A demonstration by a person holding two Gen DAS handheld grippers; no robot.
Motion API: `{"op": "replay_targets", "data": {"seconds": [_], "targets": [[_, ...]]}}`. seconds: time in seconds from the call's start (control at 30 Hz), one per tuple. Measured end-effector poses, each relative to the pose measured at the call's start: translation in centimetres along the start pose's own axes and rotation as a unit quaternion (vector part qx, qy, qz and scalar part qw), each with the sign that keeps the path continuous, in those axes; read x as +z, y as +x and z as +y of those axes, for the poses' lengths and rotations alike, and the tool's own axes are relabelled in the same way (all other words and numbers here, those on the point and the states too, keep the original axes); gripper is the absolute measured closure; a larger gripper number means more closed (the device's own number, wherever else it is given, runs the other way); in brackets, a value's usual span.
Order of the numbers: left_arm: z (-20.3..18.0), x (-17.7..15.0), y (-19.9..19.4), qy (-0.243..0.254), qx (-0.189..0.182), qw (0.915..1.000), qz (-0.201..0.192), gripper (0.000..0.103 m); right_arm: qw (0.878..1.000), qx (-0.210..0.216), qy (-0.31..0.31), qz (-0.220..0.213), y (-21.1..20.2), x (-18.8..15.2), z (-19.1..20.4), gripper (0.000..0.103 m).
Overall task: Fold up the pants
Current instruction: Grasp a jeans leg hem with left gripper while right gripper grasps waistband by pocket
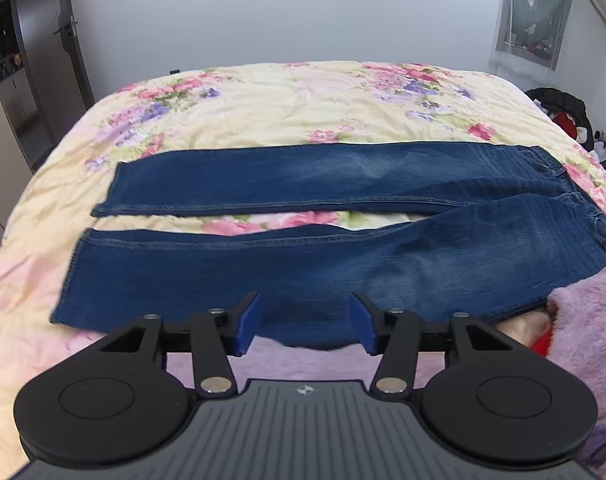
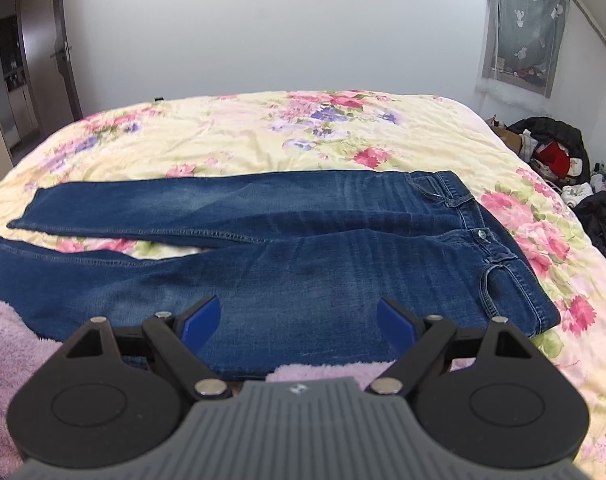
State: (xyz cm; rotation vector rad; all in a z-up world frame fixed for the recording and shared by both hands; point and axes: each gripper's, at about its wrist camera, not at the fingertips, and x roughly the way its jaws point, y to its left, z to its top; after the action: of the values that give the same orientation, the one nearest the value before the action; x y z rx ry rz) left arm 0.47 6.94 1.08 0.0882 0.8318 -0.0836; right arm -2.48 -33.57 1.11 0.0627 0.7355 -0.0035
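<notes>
The jeans (image 2: 287, 248) lie flat across the bed (image 2: 239, 136), waistband toward the right, both legs running left with a narrow gap of bedspread between them. No fold has been made yet.

The left gripper (image 1: 305, 322) hovers at the near edge of the near leg (image 1: 231, 268), jaws partly open; the denim edge shows between the fingers, but the pads do not press on it. The right gripper (image 2: 299, 322) stands over the thigh of the same leg, jaws wide apart and holding nothing.

Step in hand, as judged: grasp the near leg along its outer edge for folding over the far leg (image 2: 175, 204).

- Pinch only the near leg's edge, not the pink fleece (image 2: 7, 344) beneath.
- Take both grips on the same seam line, well apart, so the leg lifts evenly.
- Carry the leg over until the seams align.
- A fleece sleeve (image 1: 583, 312) lies close by; keep it off the cloth.
</notes>
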Motion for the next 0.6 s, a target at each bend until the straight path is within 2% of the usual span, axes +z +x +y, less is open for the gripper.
{"op": "replay_targets", "data": {"seconds": [0.07,0.17,0.3,0.4,0.47,0.5,0.6], "targets": [[1.6,0.4,0.1,0.011,0.009,0.9999,0.004,0.062,1.0,0.012,0.002,-0.001,0.5,0.0,-1.6,0.021],[4.0,0.8,0.4,0.032,0.029,0.9991,0.004,0.065,1.0,0.02,-0.007,-0.007,1.4,0.1,-4.1,0.021],[6.6,0.9,1.7,0.07,0.063,0.9955,0.007,0.066,1.0,-0.017,-0.021,0.008,3.3,0.7,-7.6,0.021],[8.2,0.3,3.6,0.119,0.07,0.9901,0.022,0.066,0.999,-0.04,-0.014,0.02,4.9,1.1,-11.2,0.021],[9.0,-0.5,5.1,0.175,0.07,0.9816,0.032,0.065,0.998,-0.059,-0.01,0.028,6.0,1.4,-13.5,0.023],[9.4,-1.0,6.0,0.209,0.074,0.9743,0.041,0.065,0.997,-0.067,-0.007,0.035,6.7,1.5,-14.9,0.025],[10.5,-2.6,8.6,0.286,0.088,0.9514,0.074,0.065,0.995,-0.086,0.004,0.059,8.4,1.8,-18.6,0.039]]}}
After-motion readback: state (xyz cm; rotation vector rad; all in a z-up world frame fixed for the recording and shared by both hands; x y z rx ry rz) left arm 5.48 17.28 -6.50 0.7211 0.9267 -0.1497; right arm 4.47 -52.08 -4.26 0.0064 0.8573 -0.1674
